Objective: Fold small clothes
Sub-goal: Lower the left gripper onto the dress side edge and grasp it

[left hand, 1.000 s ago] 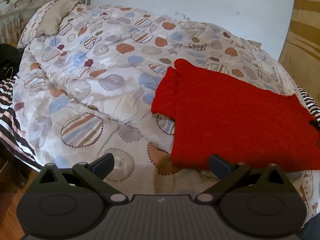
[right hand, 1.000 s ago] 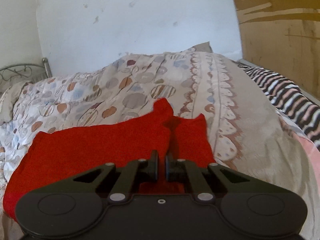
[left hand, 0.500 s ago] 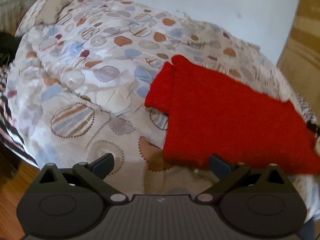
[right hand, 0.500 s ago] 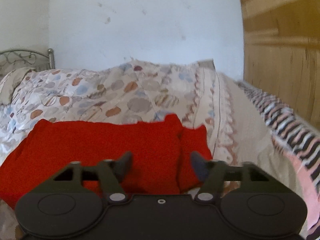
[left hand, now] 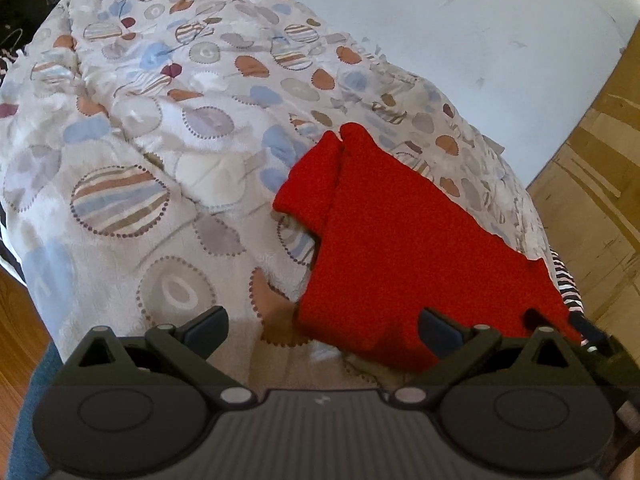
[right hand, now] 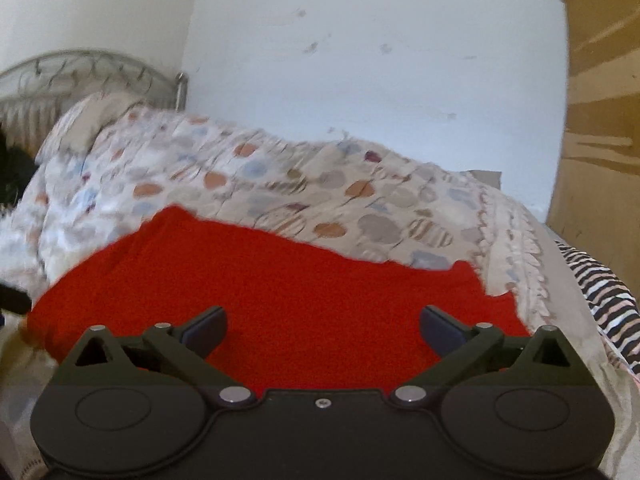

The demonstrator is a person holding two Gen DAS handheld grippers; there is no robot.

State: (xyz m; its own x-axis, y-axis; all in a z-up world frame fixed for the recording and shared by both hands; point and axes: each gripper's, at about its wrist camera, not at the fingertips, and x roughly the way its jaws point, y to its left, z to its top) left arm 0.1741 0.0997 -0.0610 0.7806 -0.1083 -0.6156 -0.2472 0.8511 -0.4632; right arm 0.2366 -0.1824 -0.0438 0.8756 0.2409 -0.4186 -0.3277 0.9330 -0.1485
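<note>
Standing wide with nothing between its jaws, the right gripper [right hand: 323, 330] has just been opening to let go of the red top [right hand: 256, 280]. The left gripper [left hand: 323, 330] is open and empty too. The top lies flat on the spotty blanket [left hand: 160, 168], likely ready for another fold.

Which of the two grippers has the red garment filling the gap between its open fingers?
The right gripper, whose jaws have just been opening: red garment spans its whole gap. The left gripper frames mostly patterned quilt.
</note>
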